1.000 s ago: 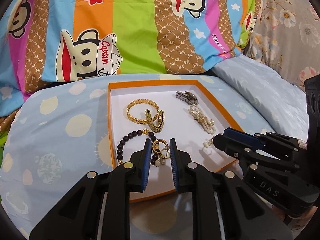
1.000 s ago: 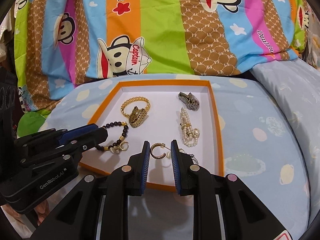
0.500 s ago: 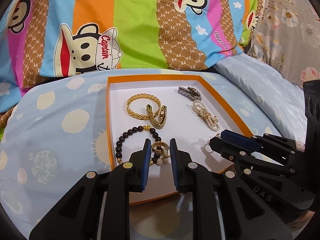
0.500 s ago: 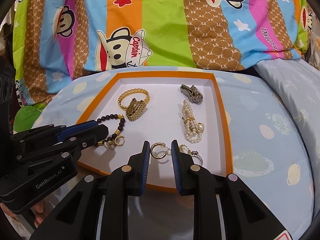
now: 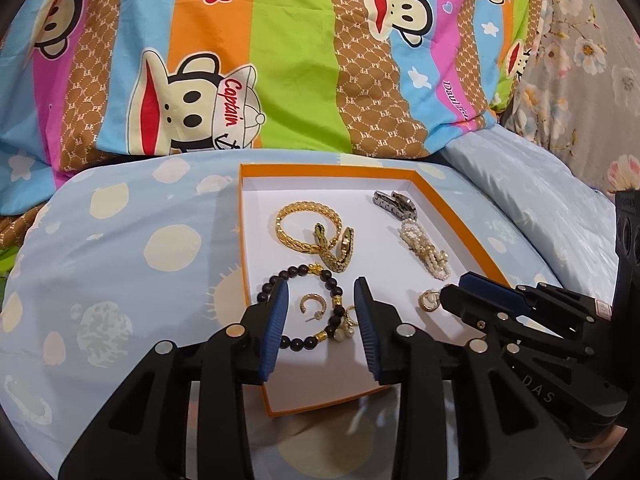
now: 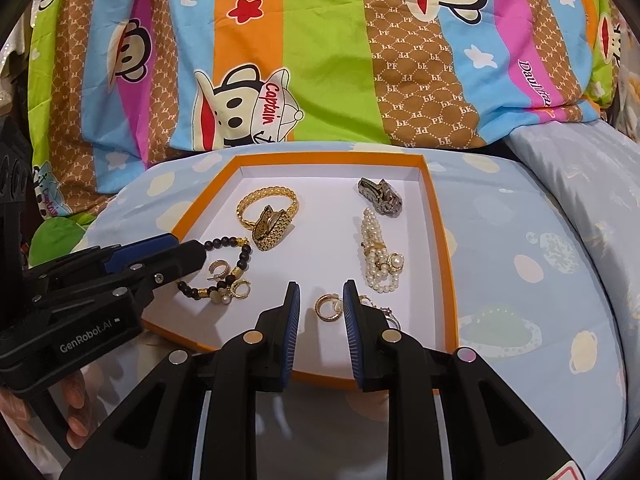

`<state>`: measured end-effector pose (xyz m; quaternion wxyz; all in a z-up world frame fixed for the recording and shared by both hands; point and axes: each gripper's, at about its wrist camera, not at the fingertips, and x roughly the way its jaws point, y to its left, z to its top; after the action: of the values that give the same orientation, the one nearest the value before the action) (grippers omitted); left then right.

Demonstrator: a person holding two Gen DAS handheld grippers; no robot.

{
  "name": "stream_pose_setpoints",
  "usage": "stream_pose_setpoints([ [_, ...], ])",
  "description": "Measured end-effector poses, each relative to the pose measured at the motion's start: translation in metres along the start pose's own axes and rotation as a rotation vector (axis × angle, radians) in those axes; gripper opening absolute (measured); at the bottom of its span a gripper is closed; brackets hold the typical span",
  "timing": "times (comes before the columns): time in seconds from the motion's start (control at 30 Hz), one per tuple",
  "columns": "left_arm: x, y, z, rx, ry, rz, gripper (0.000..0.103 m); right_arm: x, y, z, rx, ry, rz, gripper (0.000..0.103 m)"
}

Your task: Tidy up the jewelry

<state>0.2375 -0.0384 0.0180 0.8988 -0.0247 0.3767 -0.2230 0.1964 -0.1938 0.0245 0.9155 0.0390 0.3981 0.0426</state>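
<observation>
An orange-rimmed white tray (image 5: pixel 452 204) (image 6: pixel 438 216) lies on a blue pillow and holds the jewelry. My left gripper (image 5: pixel 321 300) is open over a dark bead bracelet (image 5: pixel 298 272) with a gold hoop earring (image 5: pixel 312 305) lying inside it. My right gripper (image 6: pixel 320 308) is open, its fingers either side of another gold hoop earring (image 6: pixel 329 307) on the tray floor; it also shows in the left wrist view (image 5: pixel 428 301). A gold chain bracelet (image 5: pixel 308 222), gold watch (image 6: pixel 272 224), pearl piece (image 6: pixel 380 260) and silver watch (image 6: pixel 380 196) lie further back.
A striped cartoon-monkey blanket (image 5: pixel 280 60) rises behind the tray. A second pale blue pillow (image 5: pixel 540 200) lies to the right. Small rings (image 6: pixel 386 312) sit beside my right finger. Pearl earrings (image 5: pixel 346 330) lie on the bead bracelet.
My left gripper has opened wide and left a gold hoop earring inside the bead bracelet. My right gripper has opened slightly around its hoop earring. Both views have shifted a little closer to the tray.
</observation>
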Motion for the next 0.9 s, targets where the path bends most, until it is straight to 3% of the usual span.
stream_pose_setpoints([
  [0.2, -0.005, 0.012, 0.004, -0.044, -0.034, 0.039, 0.033, 0.001, 0.001, 0.008, 0.000, -0.008, 0.007, 0.021],
  [0.33, -0.007, 0.023, 0.005, -0.082, -0.042, 0.060, 0.032, 0.009, 0.011, 0.023, -0.010, -0.006, 0.032, 0.011],
  [0.63, -0.007, 0.043, 0.008, -0.128, -0.039, 0.086, 0.032, 0.053, 0.046, 0.048, -0.046, 0.043, 0.056, 0.005],
  [0.77, -0.005, 0.043, 0.007, -0.126, -0.028, 0.083, 0.032, 0.067, 0.051, 0.051, -0.061, 0.069, 0.034, 0.000],
  [0.9, -0.005, 0.042, 0.006, -0.118, -0.027, 0.081, 0.032, 0.069, 0.042, 0.043, -0.073, 0.093, -0.054, 0.000],
])
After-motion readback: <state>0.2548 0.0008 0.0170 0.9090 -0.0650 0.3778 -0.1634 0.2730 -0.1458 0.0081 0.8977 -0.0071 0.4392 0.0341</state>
